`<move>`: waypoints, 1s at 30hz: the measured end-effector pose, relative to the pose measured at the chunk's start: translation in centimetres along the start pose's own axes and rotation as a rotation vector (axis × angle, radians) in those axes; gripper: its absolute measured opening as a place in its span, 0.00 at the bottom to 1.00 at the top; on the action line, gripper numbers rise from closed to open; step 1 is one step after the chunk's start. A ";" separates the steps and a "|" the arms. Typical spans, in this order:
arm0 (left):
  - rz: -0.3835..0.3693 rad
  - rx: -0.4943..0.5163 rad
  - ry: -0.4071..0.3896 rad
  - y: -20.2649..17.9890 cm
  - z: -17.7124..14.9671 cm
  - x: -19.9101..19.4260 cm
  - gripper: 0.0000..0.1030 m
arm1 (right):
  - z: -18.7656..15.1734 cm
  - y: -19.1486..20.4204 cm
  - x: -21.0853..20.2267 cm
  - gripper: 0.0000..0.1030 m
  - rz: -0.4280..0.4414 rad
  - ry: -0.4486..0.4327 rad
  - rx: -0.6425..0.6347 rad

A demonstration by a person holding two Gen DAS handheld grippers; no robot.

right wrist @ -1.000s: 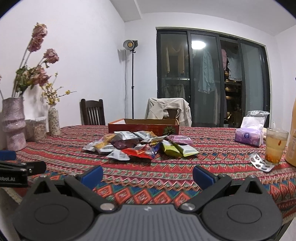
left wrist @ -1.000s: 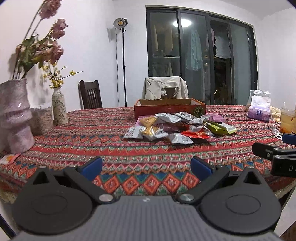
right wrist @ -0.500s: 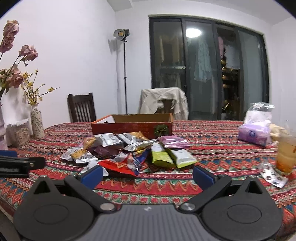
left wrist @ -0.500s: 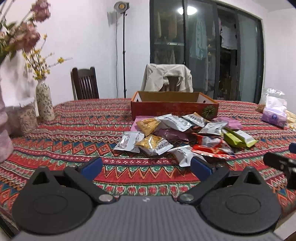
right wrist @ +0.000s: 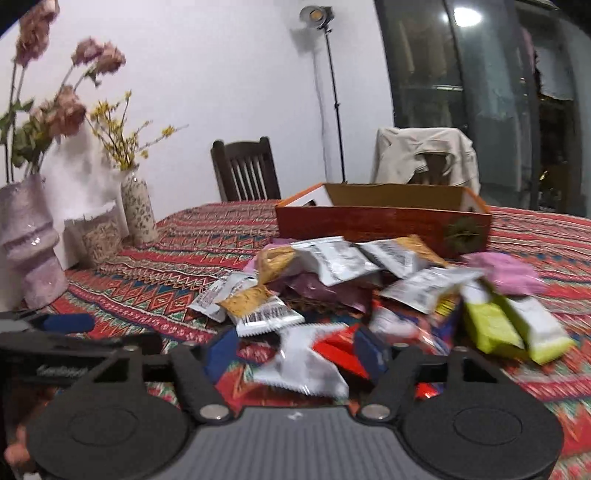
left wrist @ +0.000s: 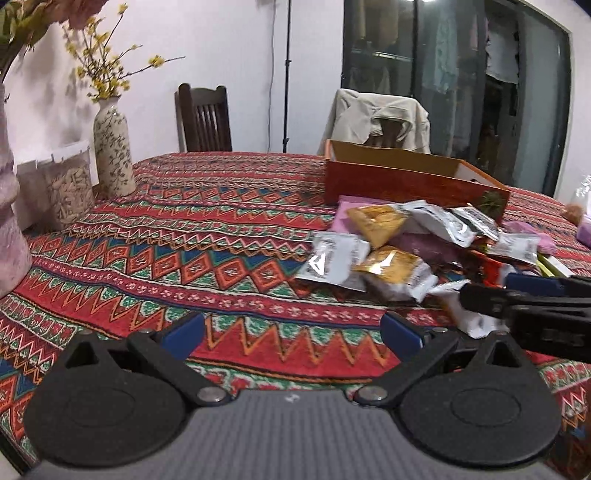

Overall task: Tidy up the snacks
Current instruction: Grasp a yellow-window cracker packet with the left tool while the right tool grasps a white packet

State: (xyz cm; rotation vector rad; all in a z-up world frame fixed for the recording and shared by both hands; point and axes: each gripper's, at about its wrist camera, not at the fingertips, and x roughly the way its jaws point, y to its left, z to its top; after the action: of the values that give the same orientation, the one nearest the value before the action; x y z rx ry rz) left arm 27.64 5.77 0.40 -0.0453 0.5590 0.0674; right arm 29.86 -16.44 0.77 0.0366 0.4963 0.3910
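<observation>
Home dining room. Table under a red patterned woven tablecloth [left wrist: 229,236], dark wooden slat-back chair [left wrist: 204,118], second chair draped with a beige jacket [right wrist: 424,155], floral ceramic vase with yellow blossoms [left wrist: 112,155]. Dark-framed glass sliding doors [left wrist: 454,81] show hanging clothes behind; a studio light on a tall stand [right wrist: 325,74] stands by the white wall.

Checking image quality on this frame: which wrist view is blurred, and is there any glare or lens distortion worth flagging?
Right wrist view: motion blur smears the snack pile, worst on the white packet between the right gripper fingers; the studio lamp and a ceiling-light reflection in the glass doors glare. Left wrist view: sharper, the snacks readable; fisheye bends the door frame.
</observation>
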 end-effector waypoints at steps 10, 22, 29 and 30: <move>-0.101 -0.020 0.002 -2.3 3.2 2.9 1.00 | -0.3 0.2 4.4 0.62 -0.098 0.174 -0.136; -0.153 0.027 0.117 -7.9 4.5 8.1 0.74 | 0.0 -1.9 3.6 0.58 -0.026 0.160 -0.138; -0.164 0.043 0.148 -10.3 4.0 9.2 0.76 | -0.1 -2.9 3.2 0.44 0.007 0.165 -0.102; -0.170 0.050 0.158 -10.5 3.9 9.2 0.74 | -0.2 -3.2 3.0 0.44 0.008 0.166 -0.099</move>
State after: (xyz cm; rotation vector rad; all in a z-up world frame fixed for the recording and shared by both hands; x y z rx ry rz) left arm 38.27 -3.95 -0.94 -0.0497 0.7129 -0.1163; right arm 33.33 -18.30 -1.17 -0.0899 0.6398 0.4278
